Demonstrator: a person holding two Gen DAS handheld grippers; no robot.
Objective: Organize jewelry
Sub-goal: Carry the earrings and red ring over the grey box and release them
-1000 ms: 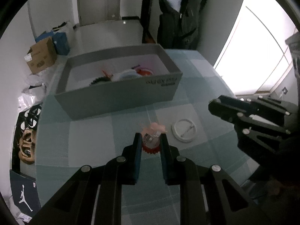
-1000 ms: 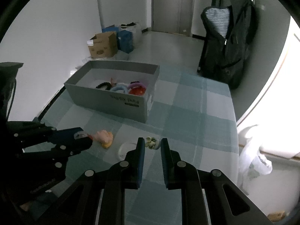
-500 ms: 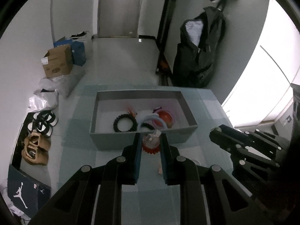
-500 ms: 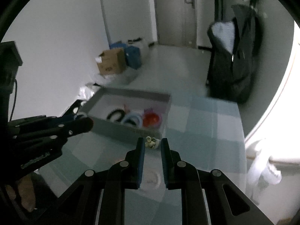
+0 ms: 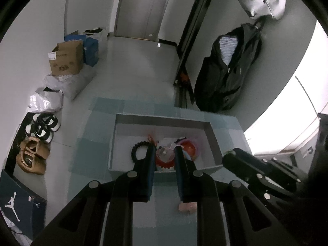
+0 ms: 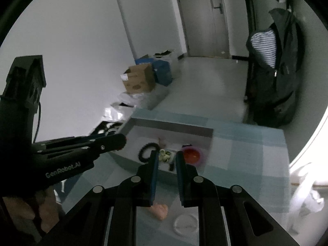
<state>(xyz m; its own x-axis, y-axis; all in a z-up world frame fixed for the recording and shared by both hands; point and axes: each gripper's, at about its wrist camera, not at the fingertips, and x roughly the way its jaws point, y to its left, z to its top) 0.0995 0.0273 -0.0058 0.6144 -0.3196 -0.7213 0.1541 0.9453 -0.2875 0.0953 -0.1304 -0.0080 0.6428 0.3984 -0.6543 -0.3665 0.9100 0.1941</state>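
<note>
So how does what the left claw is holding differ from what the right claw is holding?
The red piece in the left claw is bigger, a red toothed disc with a clear top; the pale green piece in the right claw is smaller, a cluster of little beads. The red piece fills the gap between its fingers; the green one sits only at the tips. Both are clamped and held above the grey box.

Both grippers: black angular frames, silver round screws, blue-edged finger pads. Left gripper [image 6: 123, 141] marked "GenRobot.AI" (white lettering); thin black cable.
</note>
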